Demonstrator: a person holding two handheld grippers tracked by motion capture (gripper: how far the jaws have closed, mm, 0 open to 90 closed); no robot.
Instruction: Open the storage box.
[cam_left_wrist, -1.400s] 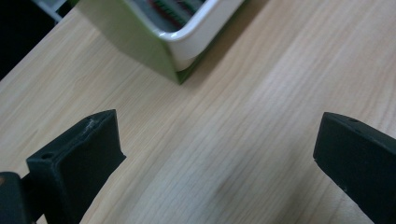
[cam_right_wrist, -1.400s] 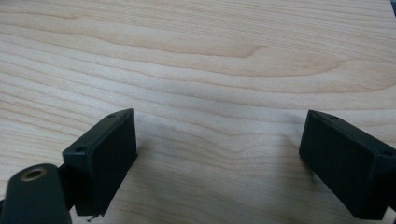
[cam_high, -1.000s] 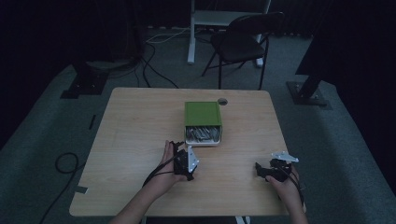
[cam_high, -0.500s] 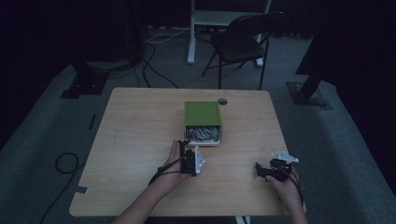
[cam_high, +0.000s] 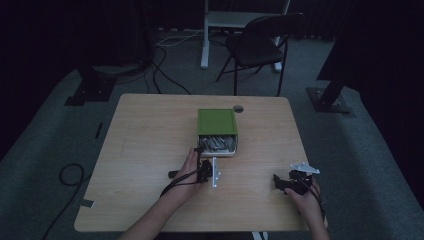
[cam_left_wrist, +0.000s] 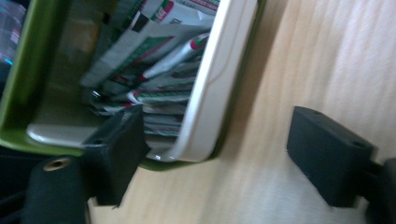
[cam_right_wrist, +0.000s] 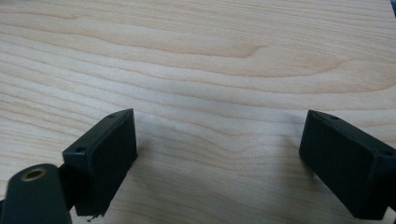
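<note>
Near the middle of the table (cam_high: 150, 150) sits the green box (cam_high: 216, 121) of packets (cam_left_wrist: 154, 70). Left gripper (cam_left_wrist: 215, 154), just before it, has been closing, pinching nothing. Right gripper (cam_right_wrist: 219, 154), well apart, is spread wide.

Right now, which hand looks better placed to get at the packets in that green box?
The left. Its gripper sits at the open front of the green box, jaws straddling the white tray edge beside the packets. The right gripper rests apart over bare table.
</note>
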